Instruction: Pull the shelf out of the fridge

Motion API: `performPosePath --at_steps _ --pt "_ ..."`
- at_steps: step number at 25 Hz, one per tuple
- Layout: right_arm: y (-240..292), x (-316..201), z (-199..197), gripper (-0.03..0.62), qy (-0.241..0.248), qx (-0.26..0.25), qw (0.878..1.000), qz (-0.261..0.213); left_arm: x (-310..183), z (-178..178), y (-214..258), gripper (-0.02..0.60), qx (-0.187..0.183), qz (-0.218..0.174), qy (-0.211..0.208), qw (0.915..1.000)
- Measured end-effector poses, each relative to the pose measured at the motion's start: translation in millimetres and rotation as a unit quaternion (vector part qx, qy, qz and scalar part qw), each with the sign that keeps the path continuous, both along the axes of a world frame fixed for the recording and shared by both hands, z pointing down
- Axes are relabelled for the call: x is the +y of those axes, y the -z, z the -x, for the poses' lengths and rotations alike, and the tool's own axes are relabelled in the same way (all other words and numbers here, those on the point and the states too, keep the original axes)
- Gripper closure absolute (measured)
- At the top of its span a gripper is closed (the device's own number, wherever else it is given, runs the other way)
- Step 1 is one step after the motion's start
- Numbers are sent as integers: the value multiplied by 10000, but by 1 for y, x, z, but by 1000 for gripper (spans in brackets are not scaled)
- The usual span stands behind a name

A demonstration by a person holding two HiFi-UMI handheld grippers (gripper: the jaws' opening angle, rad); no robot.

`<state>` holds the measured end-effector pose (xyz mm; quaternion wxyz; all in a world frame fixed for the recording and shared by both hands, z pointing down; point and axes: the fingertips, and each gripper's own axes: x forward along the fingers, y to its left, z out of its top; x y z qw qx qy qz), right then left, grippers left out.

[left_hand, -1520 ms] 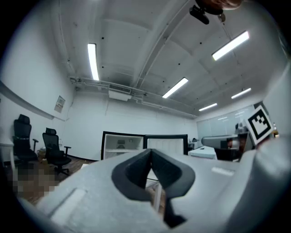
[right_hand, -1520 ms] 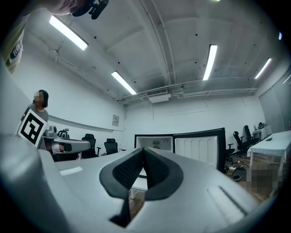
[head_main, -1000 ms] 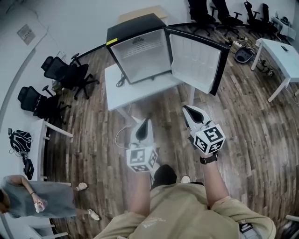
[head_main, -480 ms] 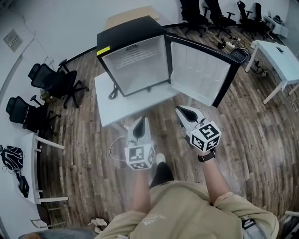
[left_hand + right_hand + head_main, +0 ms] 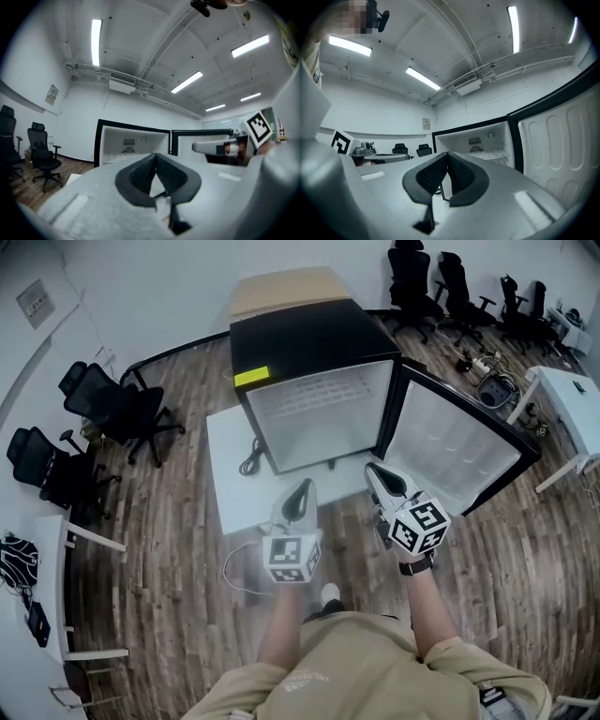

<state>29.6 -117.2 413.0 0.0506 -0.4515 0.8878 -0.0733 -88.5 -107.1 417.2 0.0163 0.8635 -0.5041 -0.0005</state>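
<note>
Shelf (image 5: 496, 154) — inside open fridge (image 5: 300, 334), untouched.

Both arms reach forward, left hand-held gripper (image 5: 302, 486) and right hand-held gripper (image 5: 371, 469) closed, empty.

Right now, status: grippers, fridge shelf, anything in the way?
Left gripper, right gripper shut, empty, short of black mini fridge. White wire shelf inside, untouched. Door open, nothing blocking.

Head view from above, steeply down; gripper views low, toward the shared fridge (image 5: 302, 334).
</note>
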Motion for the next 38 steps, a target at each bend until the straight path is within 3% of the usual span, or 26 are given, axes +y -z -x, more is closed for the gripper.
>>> performPosePath --at_steps 9,17,32,35,38 --pt "-20 -83 27 589 -248 -280 9988 312 -80 40 -11 580 5 189 -84 9998" --pt "-48 -121 42 582 -125 -665 9958 618 -113 35 -27 580 -159 211 -122 9996" --pt "-77 -194 35 533 92 -977 9902 998 -173 18 -32 580 -126 248 97 9996" --pt "-82 -205 36 510 100 -1243 9861 1100 -182 18 -38 580 -116 327 161 9993" --pt "-85 -217 34 488 254 -1832 9743 1285 -190 12 -41 580 -122 378 223 9990"
